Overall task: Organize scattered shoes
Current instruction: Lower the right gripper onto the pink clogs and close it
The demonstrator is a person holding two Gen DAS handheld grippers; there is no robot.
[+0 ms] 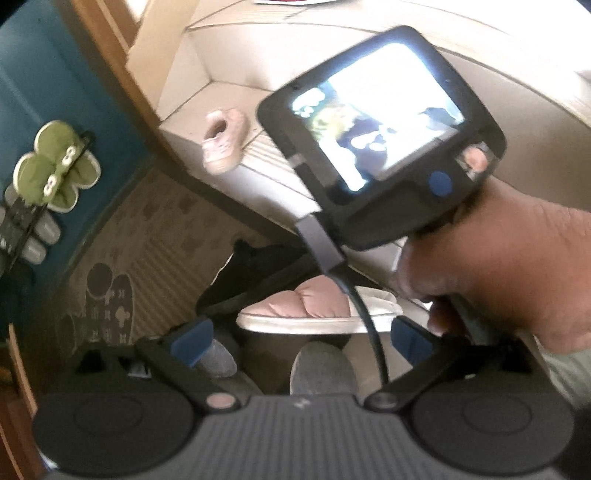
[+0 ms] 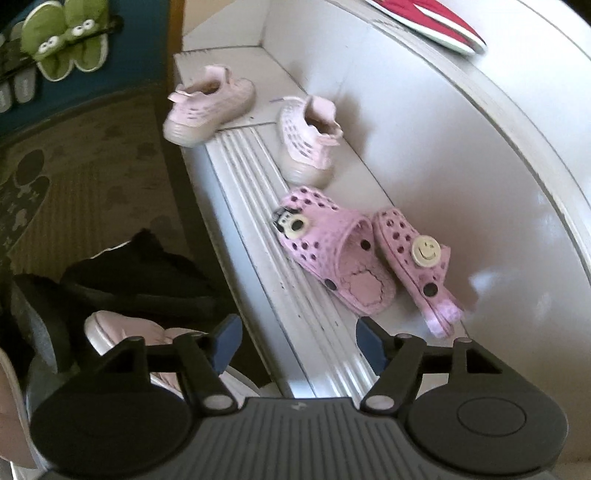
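Two small pink sneakers (image 2: 210, 105) (image 2: 308, 142) and two pink perforated clogs (image 2: 328, 251) (image 2: 417, 258) lie scattered on a white step (image 2: 258, 206). My right gripper (image 2: 297, 343) hangs open just short of the clogs, nothing between its fingers. On the patterned mat below lie a black shoe (image 2: 140, 280) and a pink padded slipper (image 2: 129, 332). In the left wrist view my left gripper (image 1: 301, 341) is open above the pink slipper (image 1: 314, 306), the black shoe (image 1: 251, 273) behind it. One pink sneaker (image 1: 225, 142) shows on the step.
A hand (image 1: 498, 273) holds the right gripper's body with its screen (image 1: 376, 125) across the left view. Green frog slippers (image 2: 62, 40) and grey slippers hang on a blue door rack. A red and white object (image 2: 428, 22) lies on the upper ledge. Grey-slippered feet (image 1: 321, 365) stand below.
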